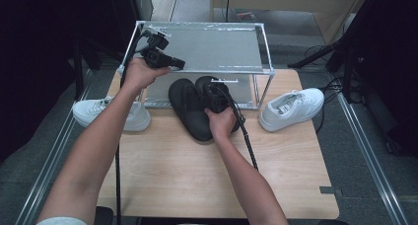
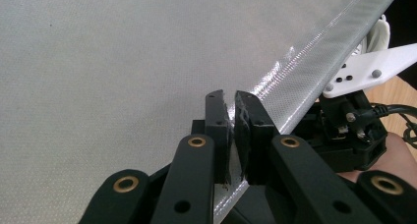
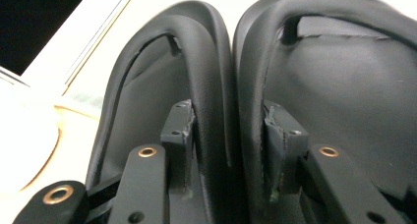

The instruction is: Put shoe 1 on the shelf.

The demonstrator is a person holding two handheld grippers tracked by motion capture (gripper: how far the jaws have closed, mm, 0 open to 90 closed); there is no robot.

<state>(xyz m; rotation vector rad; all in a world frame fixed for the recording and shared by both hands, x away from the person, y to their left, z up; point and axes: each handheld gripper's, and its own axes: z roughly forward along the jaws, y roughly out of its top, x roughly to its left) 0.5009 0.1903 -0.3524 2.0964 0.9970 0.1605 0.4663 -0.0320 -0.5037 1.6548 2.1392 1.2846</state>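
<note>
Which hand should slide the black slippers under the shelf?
Right: its hand-held gripper already straddles both black slippers inner walls. The left hand-held gripper is clamped on the shelf's flap.

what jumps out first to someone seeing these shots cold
The pair of black slippers at the middle of the wooden table draws the eye, with the right gripper straddling their two touching inner rims. Next is the clear-walled shelf frame behind them, whose top sheet edge the left gripper pinches at the left corner. A white sneaker lies at each side of the frame.
</note>
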